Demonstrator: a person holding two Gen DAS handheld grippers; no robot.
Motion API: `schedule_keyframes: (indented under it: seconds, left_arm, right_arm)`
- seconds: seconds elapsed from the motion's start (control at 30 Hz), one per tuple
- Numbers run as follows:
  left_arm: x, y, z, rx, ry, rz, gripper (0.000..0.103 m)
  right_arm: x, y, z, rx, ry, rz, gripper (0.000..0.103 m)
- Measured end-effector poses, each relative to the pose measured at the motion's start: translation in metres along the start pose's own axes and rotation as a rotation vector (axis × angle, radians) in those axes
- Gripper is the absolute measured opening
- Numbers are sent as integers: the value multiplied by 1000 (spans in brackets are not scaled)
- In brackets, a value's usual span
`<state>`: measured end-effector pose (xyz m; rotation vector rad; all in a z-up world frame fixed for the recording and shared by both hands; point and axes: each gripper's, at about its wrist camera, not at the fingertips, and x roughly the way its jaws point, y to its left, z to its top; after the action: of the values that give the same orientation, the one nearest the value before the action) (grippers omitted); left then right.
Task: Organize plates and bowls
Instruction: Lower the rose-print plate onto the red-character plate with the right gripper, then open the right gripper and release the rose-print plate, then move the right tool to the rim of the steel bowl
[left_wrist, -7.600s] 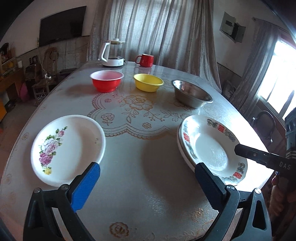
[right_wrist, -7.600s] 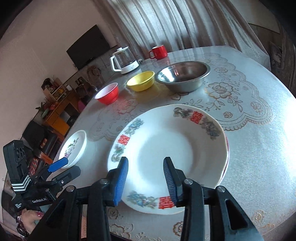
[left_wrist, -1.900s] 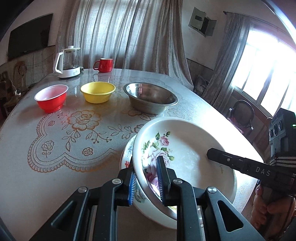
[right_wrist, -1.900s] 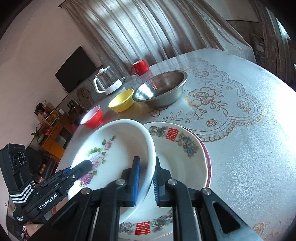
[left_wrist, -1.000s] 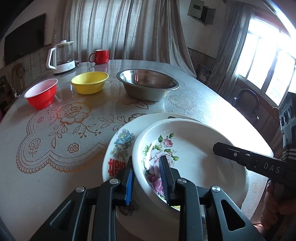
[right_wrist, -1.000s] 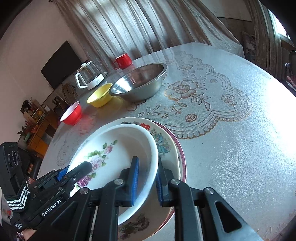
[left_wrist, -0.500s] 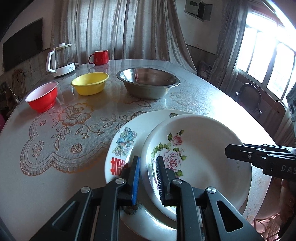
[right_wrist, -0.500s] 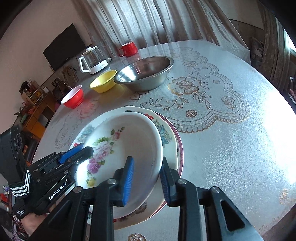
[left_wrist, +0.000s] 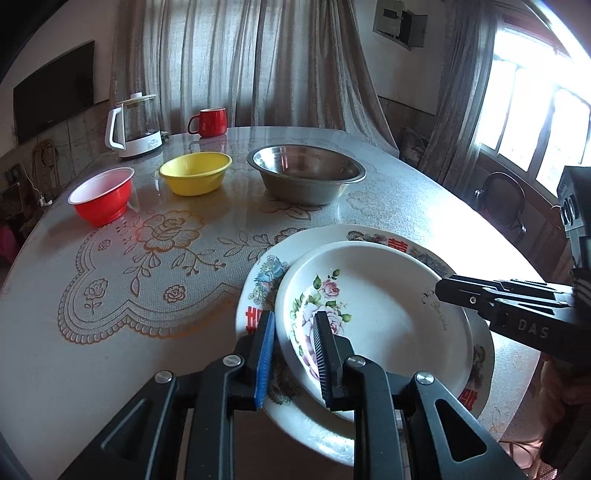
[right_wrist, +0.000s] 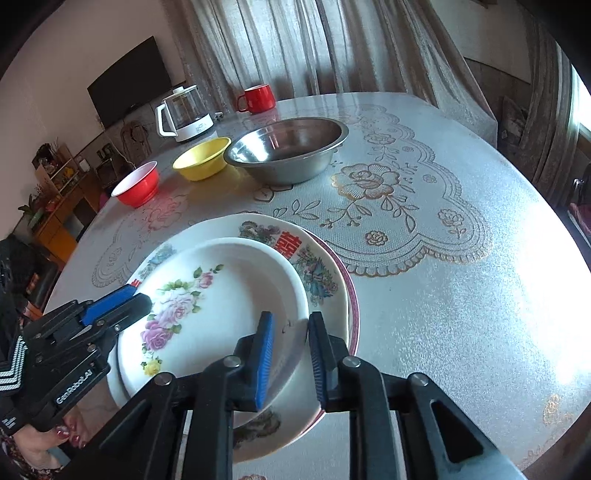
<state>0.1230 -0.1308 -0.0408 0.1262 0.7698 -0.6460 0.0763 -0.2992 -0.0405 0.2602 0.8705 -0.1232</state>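
A white plate with pink flowers (left_wrist: 376, 314) (right_wrist: 229, 295) lies on top of a larger plate with red characters (left_wrist: 258, 280) (right_wrist: 317, 273), near the table's front edge. Under that shows a dark red rim of a third plate. My left gripper (left_wrist: 293, 347) straddles the flowered plate's near-left rim, with the pads against it and the jaws just opening. My right gripper (right_wrist: 290, 339) has the near-right rim between its blue pads, which are closing on it. Each gripper also shows in the other's view, at the plate's side.
Farther back stand a steel bowl (left_wrist: 306, 177), a yellow bowl (left_wrist: 195, 177) and a red bowl (left_wrist: 101, 199) in a row. Behind them are a glass kettle (left_wrist: 135, 125) and a red mug (left_wrist: 210, 122). A person's hand (right_wrist: 55, 439) holds the left gripper.
The flowered plate has come down from a tilt to lie flat on the larger plate. My right jaws spread half a second ago and have narrowed again on the rim.
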Motion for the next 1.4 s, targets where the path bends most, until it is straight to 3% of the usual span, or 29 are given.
schedule_keyframes:
  seconds: [0.1, 0.37, 0.47, 0.57, 0.63, 0.83, 0.97, 1.1, 1.4]
  left_arm:
    - [-4, 1, -2, -3, 0, -14, 21]
    - [-1, -4, -5, 32, -10, 9, 21]
    - [-1, -6, -5, 36, -7, 7, 28]
    - [-5, -3, -3, 4, 9, -60, 50]
    - [-12, -4, -1, -9, 4, -74, 77]
    - [-27, 1, 9, -52, -16, -93, 98]
    - [-26, 9, 14, -69, -10, -78, 101]
    - [-20, 25, 26, -119, 10, -59, 102]
    - [-5, 52, 58, -165, 24, 1, 103]
  right_arm:
    - [4, 3, 1, -1, -47, -17, 18]
    - [-16, 7, -6, -25, -48, 31, 21]
    - [-12, 10, -8, -31, -47, 23, 21]
    - [-12, 11, -9, -19, -43, 47, 21]
    - [-9, 9, -10, 16, -20, 89, 21]
    - [-16, 11, -11, 27, -39, 119, 28]
    - [-24, 7, -5, 45, -61, 118, 32]
    - [-27, -2, 6, 62, -80, 119, 46]
    - [-22, -22, 42, 69, -111, 84, 47]
